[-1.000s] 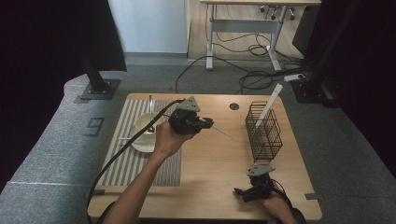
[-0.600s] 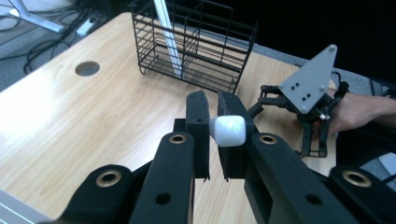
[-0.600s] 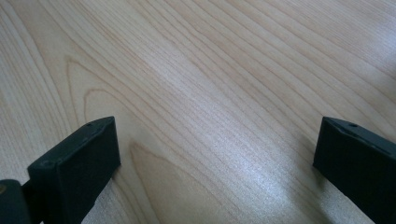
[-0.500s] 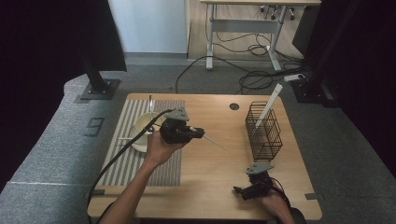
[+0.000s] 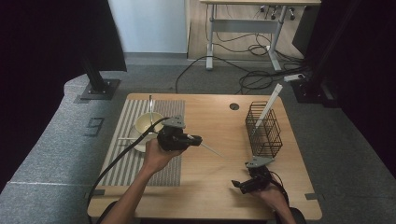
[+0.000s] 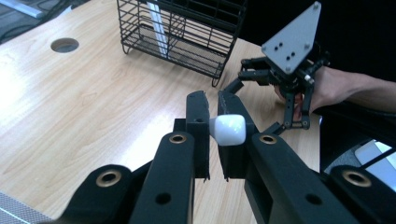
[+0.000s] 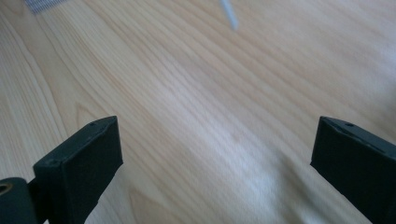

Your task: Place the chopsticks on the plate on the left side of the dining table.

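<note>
Matting first, at the far left: a striped mat (image 5: 119,154) covers that side of the table (image 5: 215,186), and on it sits a pale bowl (image 5: 147,123) with a thin white stick resting across it. Just to the right, the left gripper (image 5: 194,140) hangs above the mat's edge, its fingers (image 6: 198,121) clenched on a slim white chopstick (image 5: 211,150); in the left gripper view the butt end (image 6: 229,129) pokes out between the pads, while the long shaft slants down and to the right over bare wood, its tip just above or touching the table. That stick looks light, stiff and smooth, likely slippery plastic, so a pinch near the thick end, as here, gives control but leaves the far tip free to swing; a hold nearer the middle would steady it. Moving right, open table, then the right gripper (image 5: 240,185) resting low near the front edge, its fingers (image 7: 79,158) spread wide with nothing between them, only wood grain beneath. Furthest right stands a black wire basket (image 5: 264,130), upright, with another white stick (image 5: 270,100) leaning out of its top. Getting the held one in there will probably need the tip aimed through the open top.
</note>
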Available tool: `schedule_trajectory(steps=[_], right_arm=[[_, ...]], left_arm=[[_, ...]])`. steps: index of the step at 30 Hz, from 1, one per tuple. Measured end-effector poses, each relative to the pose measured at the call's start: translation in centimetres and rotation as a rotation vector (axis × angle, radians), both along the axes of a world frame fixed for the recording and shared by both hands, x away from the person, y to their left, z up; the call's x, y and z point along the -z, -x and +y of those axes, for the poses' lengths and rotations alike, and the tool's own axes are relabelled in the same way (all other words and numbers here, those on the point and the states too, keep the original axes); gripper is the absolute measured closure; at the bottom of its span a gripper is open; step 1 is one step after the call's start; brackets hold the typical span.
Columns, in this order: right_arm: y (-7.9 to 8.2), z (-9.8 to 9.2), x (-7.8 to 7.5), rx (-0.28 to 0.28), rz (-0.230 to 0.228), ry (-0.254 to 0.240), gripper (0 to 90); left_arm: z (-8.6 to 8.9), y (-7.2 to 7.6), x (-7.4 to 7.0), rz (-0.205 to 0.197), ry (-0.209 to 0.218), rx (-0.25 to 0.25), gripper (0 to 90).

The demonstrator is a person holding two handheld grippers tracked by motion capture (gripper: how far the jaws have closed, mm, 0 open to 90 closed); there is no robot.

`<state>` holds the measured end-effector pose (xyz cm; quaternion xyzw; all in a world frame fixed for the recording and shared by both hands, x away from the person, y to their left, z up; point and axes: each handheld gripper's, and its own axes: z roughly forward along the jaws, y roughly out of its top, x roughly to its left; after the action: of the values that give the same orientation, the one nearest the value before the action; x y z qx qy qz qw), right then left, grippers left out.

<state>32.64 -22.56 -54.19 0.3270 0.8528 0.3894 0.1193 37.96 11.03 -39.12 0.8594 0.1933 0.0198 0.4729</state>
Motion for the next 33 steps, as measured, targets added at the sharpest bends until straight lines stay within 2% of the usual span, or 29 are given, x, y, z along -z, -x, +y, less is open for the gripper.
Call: schedule_trajectory(steps=[2, 7, 16, 19, 23, 33], right_arm=[[-0.3, 0.3, -0.3, -0.022, 0.005, -0.01, 1.4], [-0.8, 1.4, -0.7, -0.079, -0.005, -0.007, 9.1], [-2.1, 3.3, -1.6, -0.109, -0.049, -0.029, 25.8], [-2.3, 3.9, -1.8, -0.125, -0.057, -0.032, 35.2], [-2.6, 4.2, -1.9, -0.14, -0.06, -0.034, 43.9], [-2.5, 4.2, -2.2, -0.177, -0.078, -0.046, 71.6]], left_arm=[[0.0, 0.0, 0.3, 0.006, 0.001, 0.002, 83.5], [-0.1, 0.0, 1.1, 0.028, 0.013, 0.009, 83.5], [-0.7, 0.3, 1.8, 0.052, 0.025, 0.043, 83.5], [-0.8, 0.5, 1.9, 0.055, 0.017, 0.05, 83.5], [-0.8, 0.7, 1.9, 0.061, 0.027, 0.065, 83.5], [-0.6, 0.6, 1.9, 0.076, 0.048, 0.073, 83.4]])
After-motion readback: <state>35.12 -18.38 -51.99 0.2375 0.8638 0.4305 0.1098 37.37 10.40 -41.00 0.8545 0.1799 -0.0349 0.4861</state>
